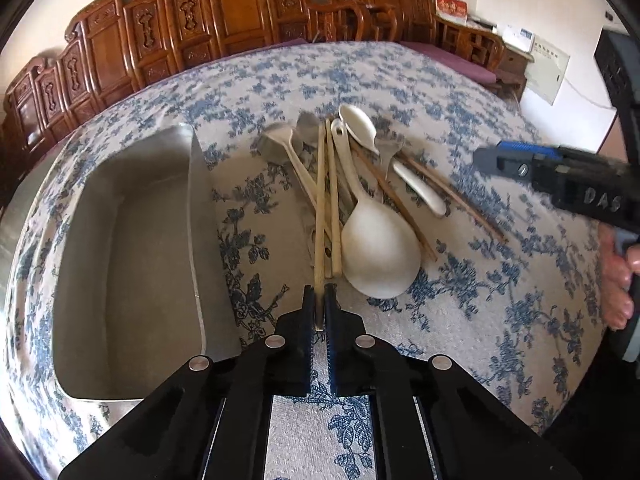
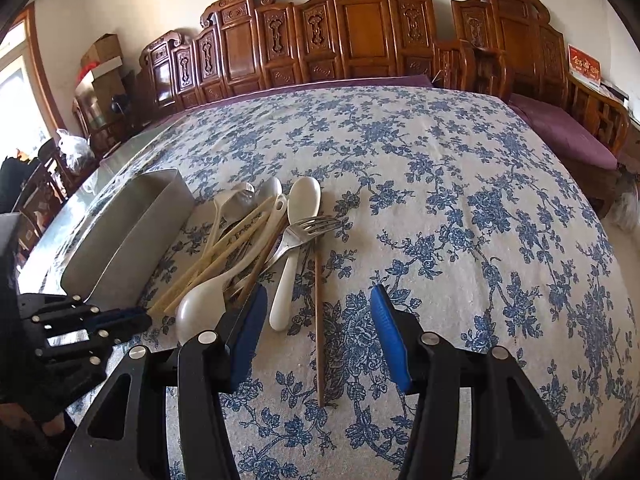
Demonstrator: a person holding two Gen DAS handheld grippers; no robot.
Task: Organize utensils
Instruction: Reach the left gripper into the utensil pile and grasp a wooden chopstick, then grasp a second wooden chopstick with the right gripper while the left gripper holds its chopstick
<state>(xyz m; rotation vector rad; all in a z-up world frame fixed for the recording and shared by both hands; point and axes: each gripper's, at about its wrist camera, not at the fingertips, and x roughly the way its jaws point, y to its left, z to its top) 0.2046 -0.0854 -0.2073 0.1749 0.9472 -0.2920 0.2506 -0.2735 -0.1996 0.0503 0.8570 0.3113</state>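
Note:
A pile of utensils lies on the floral tablecloth: a large white ladle (image 1: 378, 254), white spoons (image 1: 358, 122), metal forks (image 2: 308, 232), pale chopsticks and brown chopsticks (image 2: 319, 340). My left gripper (image 1: 319, 300) is shut on the near end of a pale chopstick (image 1: 320, 200) that still lies across the pile. It also shows in the right wrist view (image 2: 136, 318). My right gripper (image 2: 318, 312) is open and empty, straddling a brown chopstick just right of the pile. It also shows in the left wrist view (image 1: 504, 160).
A rectangular metal tray (image 1: 132, 240) stands left of the pile, seen too in the right wrist view (image 2: 132, 224). Carved wooden chairs (image 2: 360, 32) line the far side of the table. A purple cushion (image 2: 560, 128) lies at the right.

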